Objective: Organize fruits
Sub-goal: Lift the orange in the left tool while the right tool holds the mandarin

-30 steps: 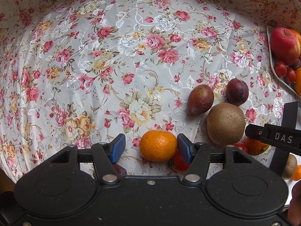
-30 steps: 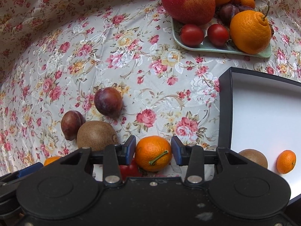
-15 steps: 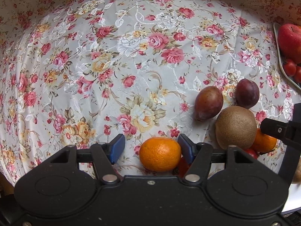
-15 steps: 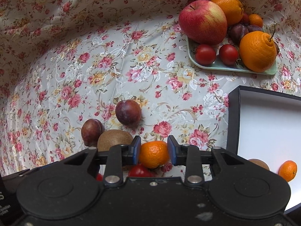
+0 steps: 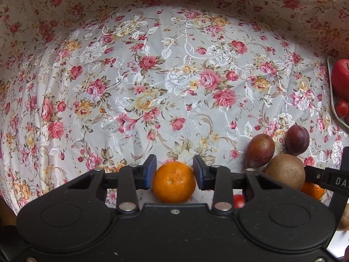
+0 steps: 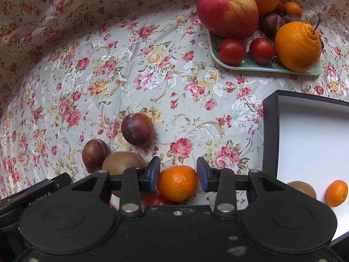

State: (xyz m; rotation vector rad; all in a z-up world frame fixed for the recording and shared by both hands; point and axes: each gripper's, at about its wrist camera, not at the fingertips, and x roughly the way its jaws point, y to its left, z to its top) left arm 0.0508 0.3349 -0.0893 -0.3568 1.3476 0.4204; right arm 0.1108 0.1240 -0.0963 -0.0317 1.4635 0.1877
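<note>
Far ahead and right of the right gripper (image 6: pixel 177 173), a plate (image 6: pixel 250 66) holds an apple (image 6: pixel 228 7), oranges, plums and two tomatoes. Just right of it, a box (image 6: pixel 269 131) holds a kiwi (image 6: pixel 302 188) and a small mandarin (image 6: pixel 336 193), both partly cut off by the gripper body.

The left gripper (image 5: pixel 174 170) pinches a mandarin (image 5: pixel 174 182) between its pads. The fruit is round with no clear long axis, and its dimple faces the camera.

The right gripper's jaws are opening around a second mandarin (image 6: pixel 177 183). The pads seem to touch it, though the right-hand contact is hard to judge. Under it, a tomato (image 6: pixel 156 199) is mostly hidden.
</note>
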